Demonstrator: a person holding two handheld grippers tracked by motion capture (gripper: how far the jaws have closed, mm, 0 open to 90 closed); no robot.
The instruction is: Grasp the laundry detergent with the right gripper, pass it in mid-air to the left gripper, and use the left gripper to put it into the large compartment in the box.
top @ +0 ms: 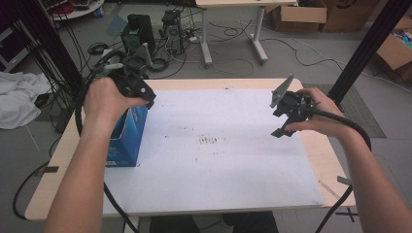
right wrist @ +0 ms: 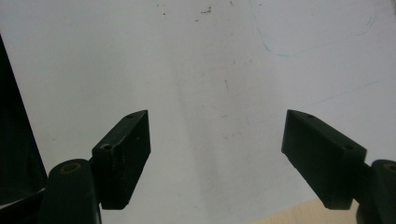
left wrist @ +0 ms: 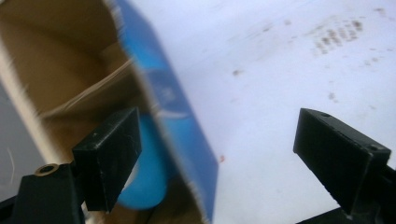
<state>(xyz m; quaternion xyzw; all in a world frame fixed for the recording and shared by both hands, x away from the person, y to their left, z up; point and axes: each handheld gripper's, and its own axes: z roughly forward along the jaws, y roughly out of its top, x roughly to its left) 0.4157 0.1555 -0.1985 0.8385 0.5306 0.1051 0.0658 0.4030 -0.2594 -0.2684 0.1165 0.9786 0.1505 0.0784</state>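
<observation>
A blue cardboard box [top: 127, 138] stands open-topped at the left edge of the white mat [top: 214, 160]. My left gripper [top: 141, 92] hovers over the box's top right corner. In the left gripper view that gripper [left wrist: 217, 154] is open, its jaws straddling the box's blue wall [left wrist: 180, 116], with a blue round object [left wrist: 147, 175] inside the brown interior. My right gripper [top: 286, 121] is held above the right side of the mat. It is open in the right gripper view [right wrist: 217, 154], with nothing between the jaws.
The wooden table [top: 320, 150] shows around the mat. Stains [top: 211, 141] mark the mat's middle. On the floor beyond are computer towers [top: 138, 31], cables, another desk's legs [top: 206, 39] and cardboard boxes [top: 299, 17]. Black frame posts [top: 369, 48] stand on both sides.
</observation>
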